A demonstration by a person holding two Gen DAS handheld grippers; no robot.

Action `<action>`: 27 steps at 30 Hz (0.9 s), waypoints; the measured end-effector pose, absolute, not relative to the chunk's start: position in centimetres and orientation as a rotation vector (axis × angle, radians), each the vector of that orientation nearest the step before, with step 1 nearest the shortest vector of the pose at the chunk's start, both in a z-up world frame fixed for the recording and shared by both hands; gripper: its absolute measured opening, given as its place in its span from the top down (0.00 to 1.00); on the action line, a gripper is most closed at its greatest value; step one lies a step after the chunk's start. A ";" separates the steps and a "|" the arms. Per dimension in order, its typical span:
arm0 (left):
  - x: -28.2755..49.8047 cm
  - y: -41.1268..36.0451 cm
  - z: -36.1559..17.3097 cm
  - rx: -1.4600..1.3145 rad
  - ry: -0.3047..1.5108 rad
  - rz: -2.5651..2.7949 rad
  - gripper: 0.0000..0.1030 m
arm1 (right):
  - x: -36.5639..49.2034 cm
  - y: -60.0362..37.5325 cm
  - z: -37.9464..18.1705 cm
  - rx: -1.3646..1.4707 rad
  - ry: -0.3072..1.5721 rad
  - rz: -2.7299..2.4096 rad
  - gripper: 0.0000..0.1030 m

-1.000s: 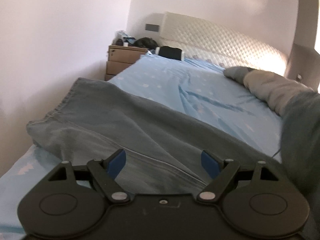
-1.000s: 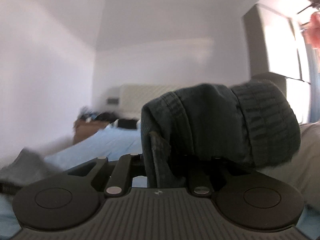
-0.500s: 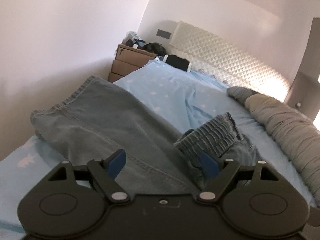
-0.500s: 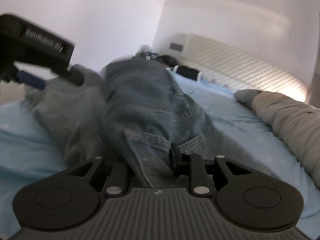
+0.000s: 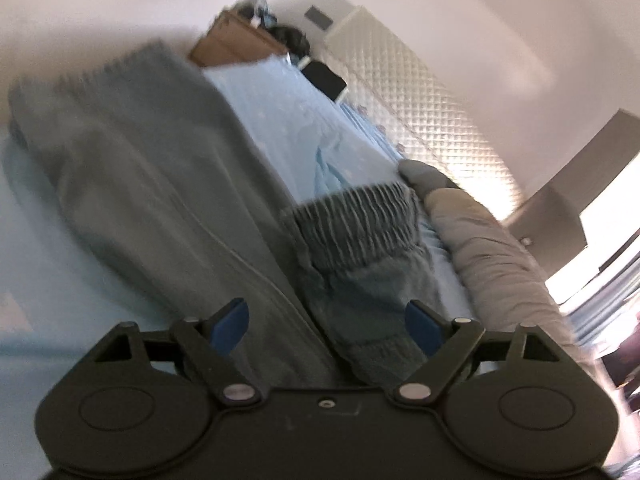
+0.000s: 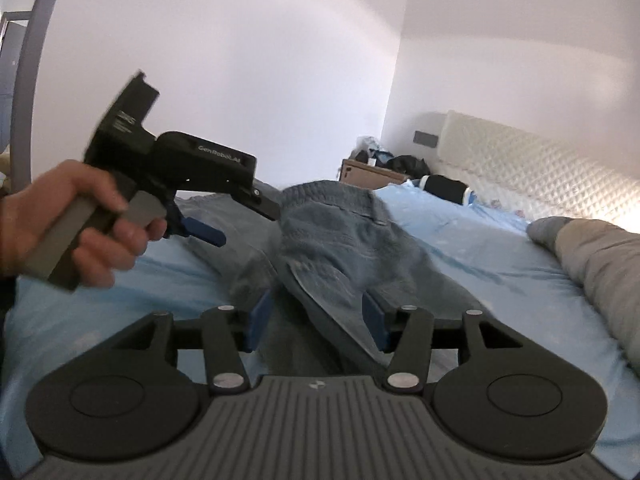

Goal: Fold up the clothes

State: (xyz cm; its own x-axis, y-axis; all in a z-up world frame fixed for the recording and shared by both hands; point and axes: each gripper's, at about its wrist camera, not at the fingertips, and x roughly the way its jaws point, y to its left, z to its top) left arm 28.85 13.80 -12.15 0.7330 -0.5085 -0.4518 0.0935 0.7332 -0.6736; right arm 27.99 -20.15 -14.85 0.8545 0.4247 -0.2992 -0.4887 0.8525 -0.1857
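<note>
Grey-blue jeans (image 5: pixel 168 200) lie folded over on the light blue bed sheet (image 5: pixel 280 104), their ribbed waistband (image 5: pixel 356 216) on top at the right. My left gripper (image 5: pixel 326 322) is open just above the jeans, holding nothing. In the right wrist view the jeans (image 6: pixel 340 240) lie in a folded heap ahead of my right gripper (image 6: pixel 316 320), which is open with the denim edge between its blue pads, not clamped. The left gripper (image 6: pixel 236 216) shows there too, held in a hand (image 6: pixel 80 216) over the jeans' left side.
A grey rolled duvet (image 5: pixel 492 248) lies along the bed's right side (image 6: pixel 600 256). A quilted white headboard (image 5: pixel 420 92), a black roll (image 6: pixel 444 188) and a brown nightstand (image 6: pixel 372 174) with clutter stand at the far end. White wall at the left.
My right gripper has let go of the jeans and opened; the waistband end now lies folded over the legs. My left gripper has tilted and moved, staying open.
</note>
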 end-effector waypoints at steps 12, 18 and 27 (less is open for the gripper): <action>29.0 11.9 -14.7 -1.057 0.768 -0.548 0.21 | 23.5 -31.2 -19.7 0.310 0.405 0.234 0.47; 30.0 9.9 -15.0 -1.001 0.829 -0.536 0.29 | 24.7 -33.0 -21.0 0.585 0.449 0.350 0.46; 31.5 7.9 -15.8 -0.929 0.870 -0.410 0.76 | 23.6 -33.2 -21.6 0.751 0.479 0.379 0.38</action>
